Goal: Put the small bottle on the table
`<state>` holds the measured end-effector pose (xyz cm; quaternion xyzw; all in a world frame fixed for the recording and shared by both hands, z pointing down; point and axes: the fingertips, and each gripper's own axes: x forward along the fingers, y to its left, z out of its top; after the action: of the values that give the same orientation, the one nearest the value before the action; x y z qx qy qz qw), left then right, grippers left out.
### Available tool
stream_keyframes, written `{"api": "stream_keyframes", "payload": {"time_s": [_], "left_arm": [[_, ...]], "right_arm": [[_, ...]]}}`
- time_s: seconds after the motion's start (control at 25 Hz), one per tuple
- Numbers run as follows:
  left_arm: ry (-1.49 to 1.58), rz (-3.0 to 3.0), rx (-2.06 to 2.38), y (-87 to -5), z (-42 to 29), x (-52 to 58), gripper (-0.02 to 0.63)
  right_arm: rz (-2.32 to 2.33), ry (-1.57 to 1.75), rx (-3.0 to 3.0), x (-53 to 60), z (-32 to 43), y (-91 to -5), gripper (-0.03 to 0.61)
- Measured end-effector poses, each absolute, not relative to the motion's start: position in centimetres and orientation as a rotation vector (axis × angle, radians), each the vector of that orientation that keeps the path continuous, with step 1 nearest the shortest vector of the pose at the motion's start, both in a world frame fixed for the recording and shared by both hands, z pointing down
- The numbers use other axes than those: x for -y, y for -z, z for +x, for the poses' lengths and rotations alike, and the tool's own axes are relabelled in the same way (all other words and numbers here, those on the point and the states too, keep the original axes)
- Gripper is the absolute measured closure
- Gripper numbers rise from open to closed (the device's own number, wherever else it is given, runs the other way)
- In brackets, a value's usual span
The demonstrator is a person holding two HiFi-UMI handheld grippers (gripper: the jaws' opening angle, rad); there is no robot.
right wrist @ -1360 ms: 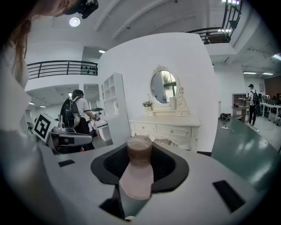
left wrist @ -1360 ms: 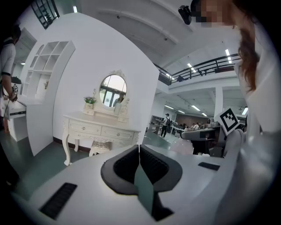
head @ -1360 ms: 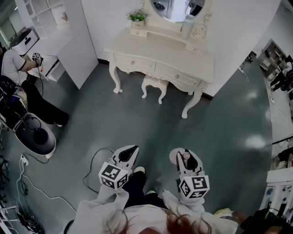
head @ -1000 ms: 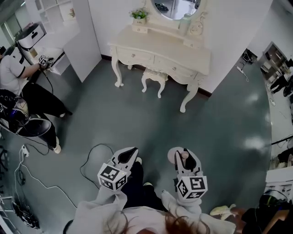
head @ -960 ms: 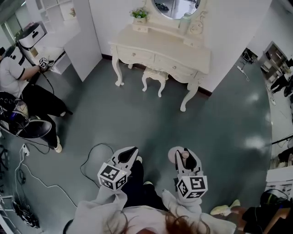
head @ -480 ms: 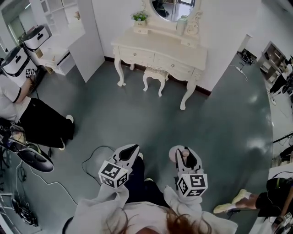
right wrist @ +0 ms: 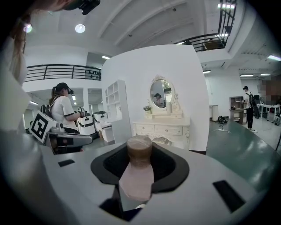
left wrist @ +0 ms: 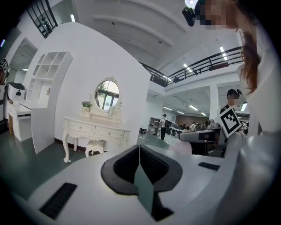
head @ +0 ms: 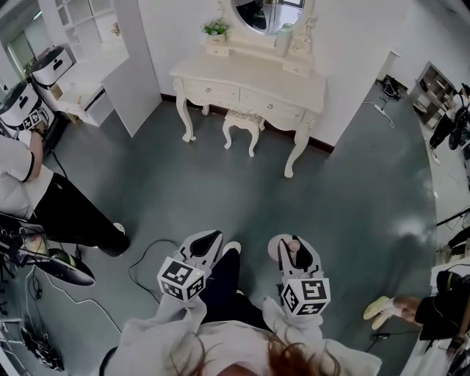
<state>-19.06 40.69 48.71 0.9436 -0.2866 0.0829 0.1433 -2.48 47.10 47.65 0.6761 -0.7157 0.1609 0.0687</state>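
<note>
A small cream stool with curly legs (head: 241, 122) stands on the shiny grey-green floor (head: 352, 205). Behind the stool are a little green plant in a white pot (head: 215, 30) and an oval mirror (head: 264, 10). Left of the stool is a tall white wall panel (head: 136, 59). Far left of the stool stands a person in a white top and black trousers (head: 33, 183). A thin black cable (head: 134, 270) lies looped on the floor, nearer than the stool.

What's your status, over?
Left gripper shut, empty. Right gripper shut on small bottle. Dressing table ahead across the floor, bottle not yet down. Stool in front of it, cable on floor at left.
</note>
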Motion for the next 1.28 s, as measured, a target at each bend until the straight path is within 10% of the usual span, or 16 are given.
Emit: {"api": "stream_keyframes", "payload": {"time_s": [1.28], "left_arm": [[-0.201,2.786,0.733,-47.0,-12.4,-16.6,0.591]], "right_arm": [[2.113,-0.459,2.080,-24.7,3.5,-46.0,0.428]]}}
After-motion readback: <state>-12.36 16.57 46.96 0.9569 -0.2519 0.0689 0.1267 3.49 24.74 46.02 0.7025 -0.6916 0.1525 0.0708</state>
